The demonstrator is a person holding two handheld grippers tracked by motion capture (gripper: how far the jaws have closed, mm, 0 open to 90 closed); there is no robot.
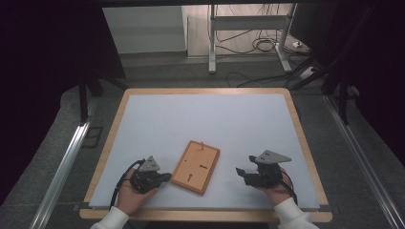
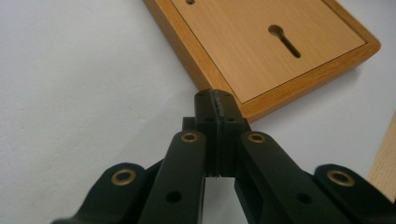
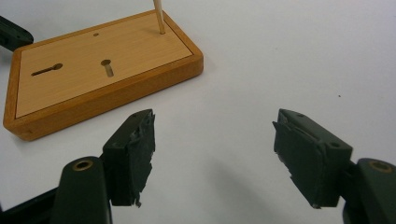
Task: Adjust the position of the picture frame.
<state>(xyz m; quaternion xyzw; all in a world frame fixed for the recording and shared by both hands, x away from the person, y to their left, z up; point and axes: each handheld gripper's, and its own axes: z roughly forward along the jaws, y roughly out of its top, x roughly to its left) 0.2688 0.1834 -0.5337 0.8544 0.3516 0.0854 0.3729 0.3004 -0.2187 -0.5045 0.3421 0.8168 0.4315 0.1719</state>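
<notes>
White mat (image 1: 200, 119) on wood-rimmed table (image 1: 305, 143), cabled floor (image 1: 248, 45) behind

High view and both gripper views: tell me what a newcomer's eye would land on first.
The wooden board stands out first, lying tilted near the front middle of the white table, with keyhole slots cut in its face and a thin wooden stick standing upright near one end. The left gripper sits just left of it with jaws pressed shut, while the right gripper waits to its right, jaws wide open.
</notes>
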